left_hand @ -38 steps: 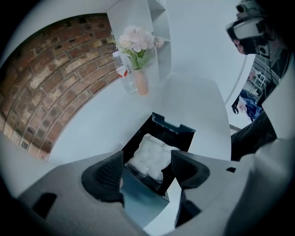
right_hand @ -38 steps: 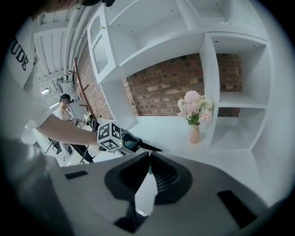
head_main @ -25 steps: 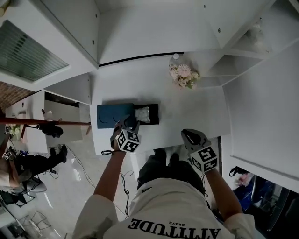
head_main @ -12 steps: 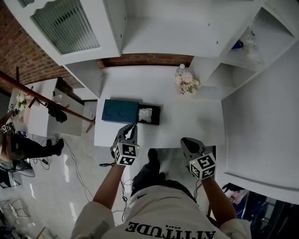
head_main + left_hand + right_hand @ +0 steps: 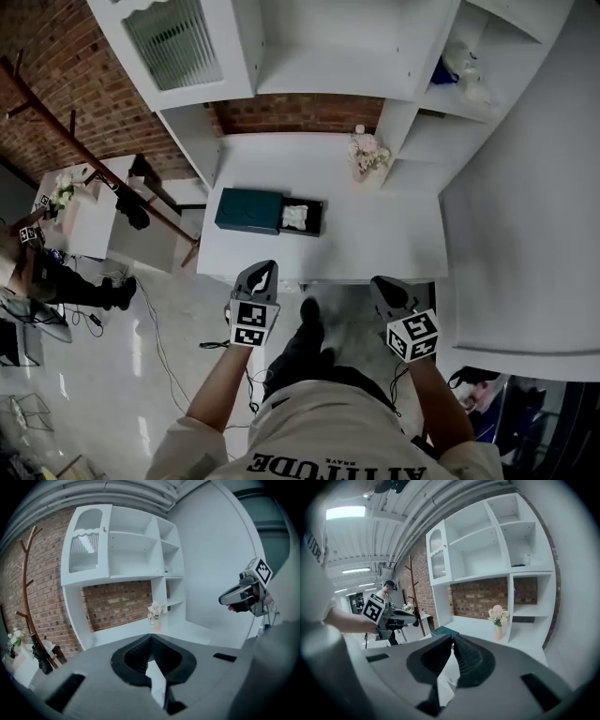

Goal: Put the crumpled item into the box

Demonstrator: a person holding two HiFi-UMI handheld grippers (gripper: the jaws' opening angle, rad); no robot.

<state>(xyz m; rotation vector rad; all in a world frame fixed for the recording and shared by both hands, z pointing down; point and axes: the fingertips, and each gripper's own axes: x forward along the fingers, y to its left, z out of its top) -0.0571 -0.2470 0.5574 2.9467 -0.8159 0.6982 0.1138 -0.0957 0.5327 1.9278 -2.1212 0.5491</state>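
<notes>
The crumpled white item (image 5: 295, 217) lies in the black open tray beside the dark teal box (image 5: 248, 211) on the white table (image 5: 375, 244). My left gripper (image 5: 265, 269) hovers off the table's near edge, short of the box. Its jaws have just been closing and now meet with nothing between them (image 5: 151, 637). My right gripper (image 5: 380, 281) hangs off the near edge too, further right, also shut and empty (image 5: 452, 637). The right gripper view catches the teal box (image 5: 446, 631) past the jaws, with the left gripper (image 5: 401, 616) to its left.
A vase of flowers (image 5: 366, 155) stands at the table's back right. White shelving (image 5: 309, 56) rises behind, against a brick wall (image 5: 84, 103). A wooden coat rack (image 5: 94, 159) and a small side table (image 5: 80, 211) stand at the left. Bare floor lies under both grippers.
Both grippers have drawn back from the table and risen; the left one left the box and its jaws closed. The crumpled item stays in the box.
</notes>
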